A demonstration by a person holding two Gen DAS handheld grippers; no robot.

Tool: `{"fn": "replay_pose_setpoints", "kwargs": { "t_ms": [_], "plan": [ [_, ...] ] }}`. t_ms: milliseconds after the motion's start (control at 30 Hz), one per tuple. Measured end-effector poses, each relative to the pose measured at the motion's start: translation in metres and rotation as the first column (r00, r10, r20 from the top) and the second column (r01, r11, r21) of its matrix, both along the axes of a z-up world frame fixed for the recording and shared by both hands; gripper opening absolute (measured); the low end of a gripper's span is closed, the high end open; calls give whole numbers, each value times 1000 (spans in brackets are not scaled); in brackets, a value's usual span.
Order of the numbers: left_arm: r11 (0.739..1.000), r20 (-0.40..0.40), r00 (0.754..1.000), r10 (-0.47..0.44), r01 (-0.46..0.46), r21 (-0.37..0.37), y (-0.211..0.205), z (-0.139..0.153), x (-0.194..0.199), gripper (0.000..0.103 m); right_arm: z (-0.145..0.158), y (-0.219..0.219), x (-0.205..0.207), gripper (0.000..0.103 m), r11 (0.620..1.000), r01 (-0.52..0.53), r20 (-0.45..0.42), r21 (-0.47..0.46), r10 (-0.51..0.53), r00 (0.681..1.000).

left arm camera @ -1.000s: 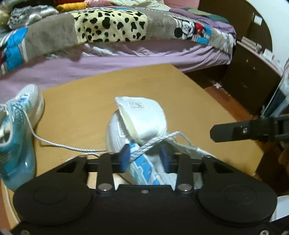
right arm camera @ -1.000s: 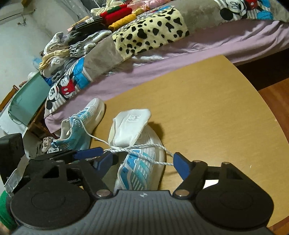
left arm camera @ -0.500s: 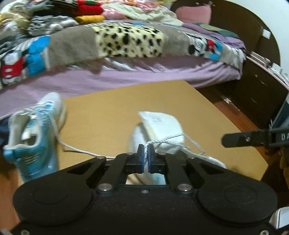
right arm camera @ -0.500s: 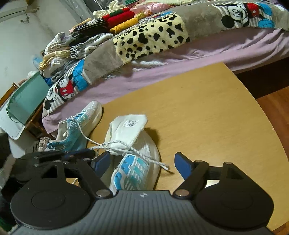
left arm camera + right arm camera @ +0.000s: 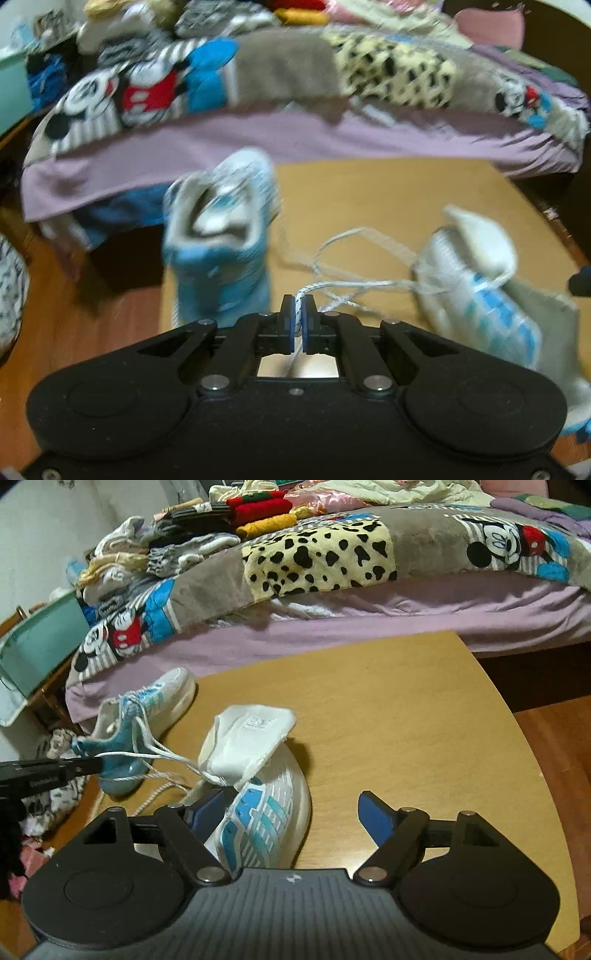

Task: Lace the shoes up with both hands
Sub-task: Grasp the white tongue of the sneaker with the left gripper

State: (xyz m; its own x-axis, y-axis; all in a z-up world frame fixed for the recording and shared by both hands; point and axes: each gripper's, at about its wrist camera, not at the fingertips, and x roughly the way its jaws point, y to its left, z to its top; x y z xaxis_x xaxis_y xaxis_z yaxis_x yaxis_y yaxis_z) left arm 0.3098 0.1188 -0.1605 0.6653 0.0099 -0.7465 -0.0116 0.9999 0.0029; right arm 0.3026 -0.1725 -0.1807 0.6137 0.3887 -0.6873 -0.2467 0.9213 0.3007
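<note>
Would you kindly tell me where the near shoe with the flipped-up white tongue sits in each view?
Left wrist: near shoe at right, beyond the left gripper.
Right wrist: low centre, partly between the right gripper's fingers.
Shared landmark: the leopard-print blanket patch.

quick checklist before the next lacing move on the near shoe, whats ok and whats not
1. Left gripper shut on the lace: ok.
2. Lace runs clear to the near shoe, no knot: cannot tell, strands cross.
3. Right gripper open, nothing pinched; its jaws have just been opening: ok.
4. Tongue flipped up off the eyelets: ok.
5. Eyelets visible: not ok, hidden.
6. Other shoe clear of the lace: not ok, strands pass beside it.
</note>
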Motion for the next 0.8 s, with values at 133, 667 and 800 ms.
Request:
{"fn": "replay_pose_setpoints", "kwargs": {
  "t_ms": [133, 667, 800],
  "plan": [
    [999, -76, 996, 41, -40, 6, 15, -10, -2, 2, -2, 6, -2, 80, 1000, -7, 7, -17, 7, 1000],
    [995, -56, 997, -50, 44, -94, -5, 2, -5, 56, -7, 10, 0, 81, 998, 1, 30, 60, -3, 1000],
    [978, 8, 995, -101, 101, -183, -22, 9, 0, 56, -6, 15, -1, 81, 995, -66, 11, 72, 65, 998]
  ]
}}
